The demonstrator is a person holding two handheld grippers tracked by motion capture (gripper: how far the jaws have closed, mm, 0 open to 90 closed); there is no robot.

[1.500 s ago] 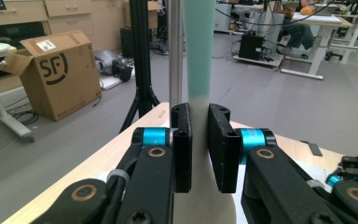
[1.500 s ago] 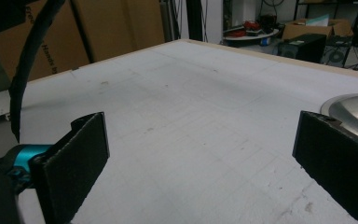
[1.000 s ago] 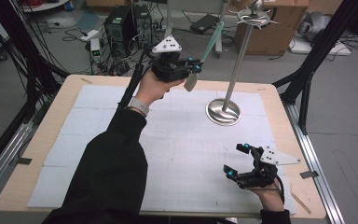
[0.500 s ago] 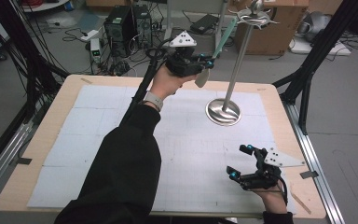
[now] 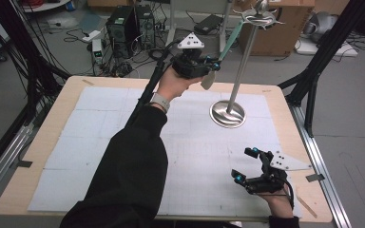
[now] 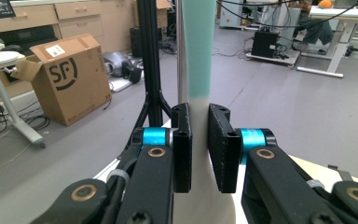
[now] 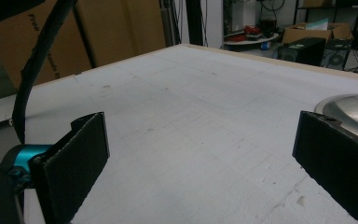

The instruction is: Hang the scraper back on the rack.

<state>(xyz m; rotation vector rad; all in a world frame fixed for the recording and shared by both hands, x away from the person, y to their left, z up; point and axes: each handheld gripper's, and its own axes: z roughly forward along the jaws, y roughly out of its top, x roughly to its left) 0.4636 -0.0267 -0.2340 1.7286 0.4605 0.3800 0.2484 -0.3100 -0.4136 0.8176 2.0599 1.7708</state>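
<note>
The spatula (image 5: 218, 57), a long utensil with a pale cream blade and a mint-green handle, is being carried in the air above the far edge of the bench (image 5: 38, 156). Its blade end is hanging just below the left tongs (image 5: 208, 71), and its green handle is slanting up and away toward the ringed top of the metal stand (image 5: 240, 66); whether the handle tip is touching that top I cannot tell. In the left gripper view the left tongs (image 6: 199, 149) are pinching the spatula (image 6: 198, 56) near where cream is turning to green, with both black pads pressing on its 2 flat sides.

The right tongs (image 5: 247, 166) are resting low at the near right corner of the bench, with the person's hand behind them. In the right gripper view the right tongs (image 7: 200, 154) are standing spread wide, with nothing between the 2 pads and bare white bench covering ahead of them.

The stand is rising as 1 thin pole from a round shiny base (image 5: 227, 114) sitting on the far right part of the bench, well apart from the right tongs; the edge of that base (image 7: 354, 109) is showing just beyond the right pad.

The white gridded covering is leaving a wooden margin along every edge. The left half and the middle of the bench are lying open, crossed by the dark sleeve (image 5: 128, 175) of the left arm. Beyond the far edge, computer cases (image 5: 123, 23), cables and a cardboard box (image 5: 285, 33) are crowding the floor.
</note>
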